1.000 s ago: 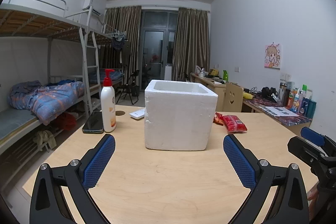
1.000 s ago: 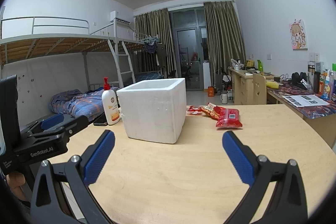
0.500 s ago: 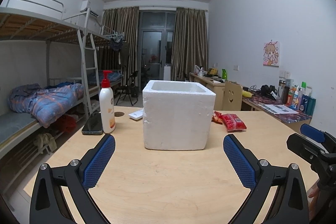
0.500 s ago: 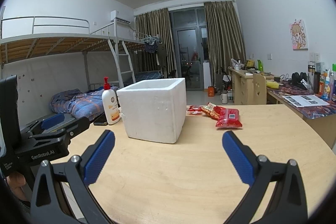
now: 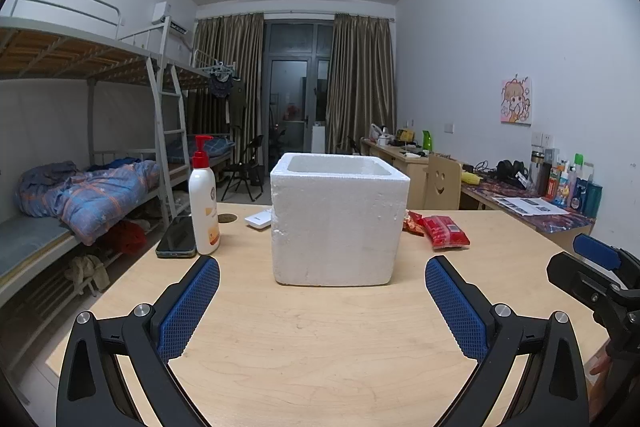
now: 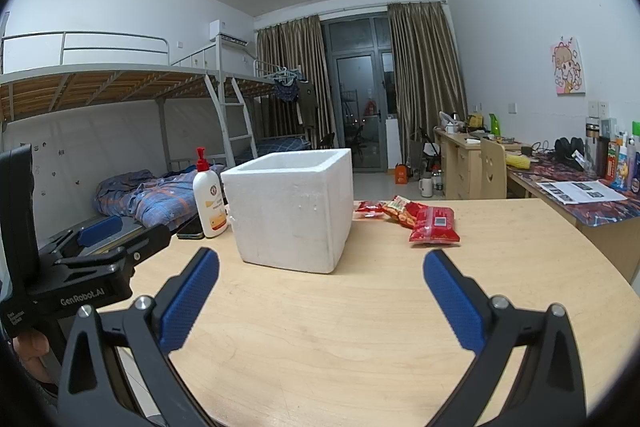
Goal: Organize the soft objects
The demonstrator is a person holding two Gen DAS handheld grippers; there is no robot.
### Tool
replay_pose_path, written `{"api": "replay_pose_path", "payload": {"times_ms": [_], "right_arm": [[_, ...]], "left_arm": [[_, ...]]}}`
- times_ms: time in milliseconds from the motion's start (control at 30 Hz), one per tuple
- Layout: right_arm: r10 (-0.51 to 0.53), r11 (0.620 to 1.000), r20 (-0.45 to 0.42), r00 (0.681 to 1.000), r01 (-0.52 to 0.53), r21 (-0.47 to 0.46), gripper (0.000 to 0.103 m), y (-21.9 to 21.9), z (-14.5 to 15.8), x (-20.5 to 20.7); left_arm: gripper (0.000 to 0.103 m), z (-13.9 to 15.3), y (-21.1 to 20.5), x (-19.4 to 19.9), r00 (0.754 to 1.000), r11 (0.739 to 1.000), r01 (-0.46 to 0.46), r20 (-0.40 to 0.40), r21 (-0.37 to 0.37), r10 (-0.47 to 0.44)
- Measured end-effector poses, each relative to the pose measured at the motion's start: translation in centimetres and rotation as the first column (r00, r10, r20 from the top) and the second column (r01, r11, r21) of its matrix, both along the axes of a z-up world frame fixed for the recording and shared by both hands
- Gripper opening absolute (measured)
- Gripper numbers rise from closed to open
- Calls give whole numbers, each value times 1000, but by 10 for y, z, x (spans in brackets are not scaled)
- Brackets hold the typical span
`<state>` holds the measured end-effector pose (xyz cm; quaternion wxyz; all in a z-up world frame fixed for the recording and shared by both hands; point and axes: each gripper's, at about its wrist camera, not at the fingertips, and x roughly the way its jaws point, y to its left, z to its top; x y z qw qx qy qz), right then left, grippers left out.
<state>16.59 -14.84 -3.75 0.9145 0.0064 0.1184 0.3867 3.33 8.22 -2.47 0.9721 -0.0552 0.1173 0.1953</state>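
A wide wooden table [image 5: 320, 347] fills the near part of both views. On it stands a white foam box [image 5: 338, 223], upright with its top open. The left gripper [image 5: 322, 291] is held low over the table, level, pointing straight at the box, with its jaws spread wide and nothing between them. The right gripper [image 6: 320, 287] is held beside it at about the same height, also with jaws spread wide and empty, pointing between the box and the red snack packets [image 6: 434, 223]. These soft packets lie on the table just to the right of the box. On the left of the box stand a lotion bottle [image 5: 204, 195] and a dark phone [image 5: 177, 237], lying flat.
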Motion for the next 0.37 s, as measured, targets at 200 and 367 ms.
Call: {"api": "replay_pose_path", "payload": {"times_ms": [200, 367], "right_arm": [[2, 1000, -2, 1000, -2, 0, 103, 0, 0, 1], [1, 1000, -5, 1000, -1, 0, 103, 1, -1, 3]], "left_arm": [[103, 0, 0, 0, 1000, 1000, 0, -1, 0, 0], [103, 1, 0, -1, 1000, 1000, 4, 5, -8, -4]]}}
